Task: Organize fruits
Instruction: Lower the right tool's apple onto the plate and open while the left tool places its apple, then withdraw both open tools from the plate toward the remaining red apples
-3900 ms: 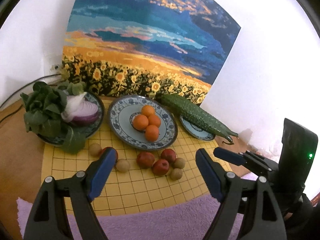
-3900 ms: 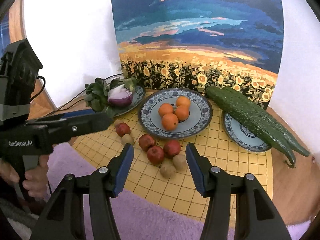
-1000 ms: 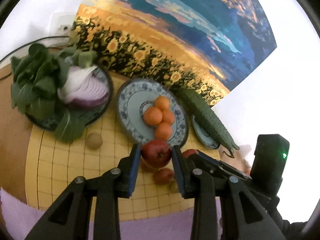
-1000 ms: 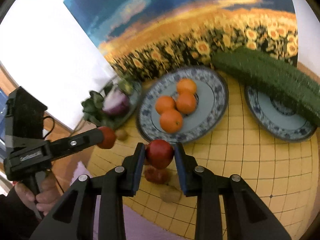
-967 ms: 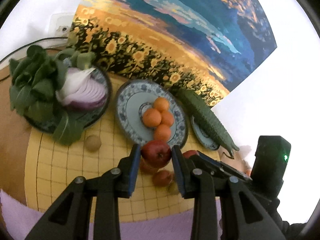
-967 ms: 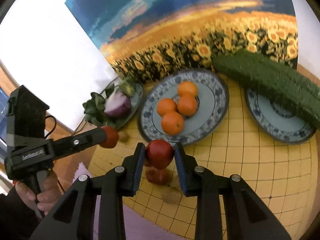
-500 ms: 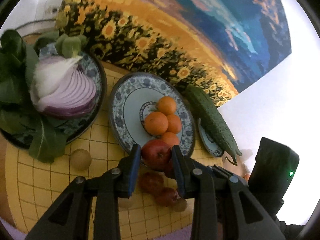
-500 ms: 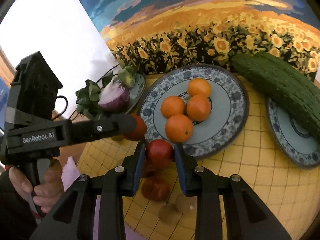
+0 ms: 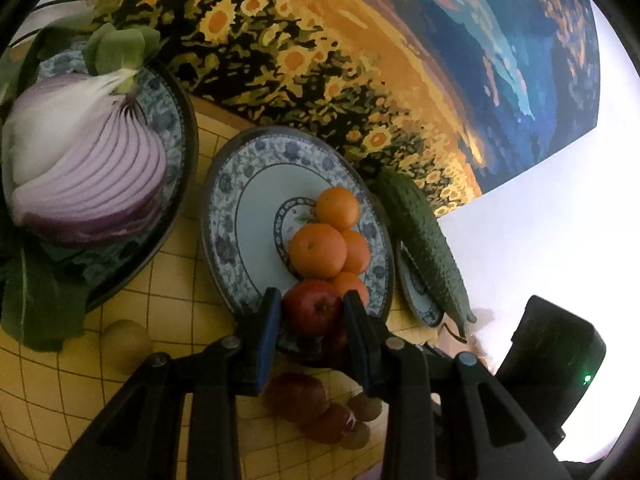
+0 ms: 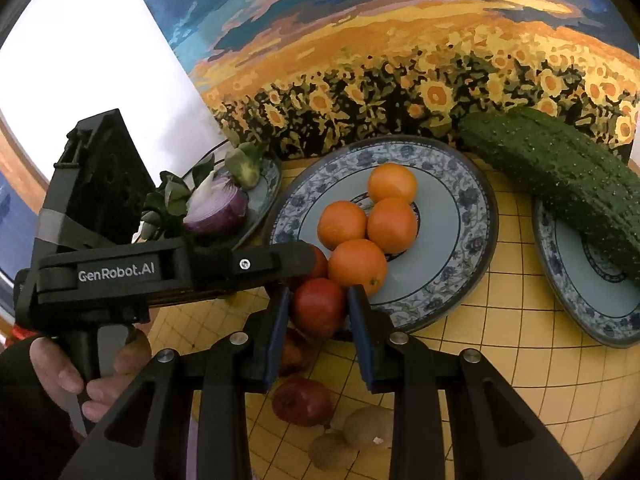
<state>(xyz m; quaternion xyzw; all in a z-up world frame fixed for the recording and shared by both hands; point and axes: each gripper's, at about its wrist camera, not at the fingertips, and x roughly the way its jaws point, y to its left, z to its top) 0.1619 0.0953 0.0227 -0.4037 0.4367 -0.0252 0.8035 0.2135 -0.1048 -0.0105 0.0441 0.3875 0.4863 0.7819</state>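
Fruits: each gripper clamps one red apple. Left gripper [image 9: 313,312] nearly closed, pads pressed on left-held apple [image 9: 314,307], hovering over near rim of centre plate [image 9: 224,220]. Right gripper [image 10: 319,306] likewise pinched tight on right-held apple [image 10: 319,307], just at plate's front edge. Four oranges [image 10: 370,224] clustered on plate. Loose apple [image 10: 302,400] and brown kiwis [image 10: 366,428] lie on yellow grid mat [image 10: 500,368]. Cucumber [image 10: 560,168] rests across side plate [image 10: 592,304]
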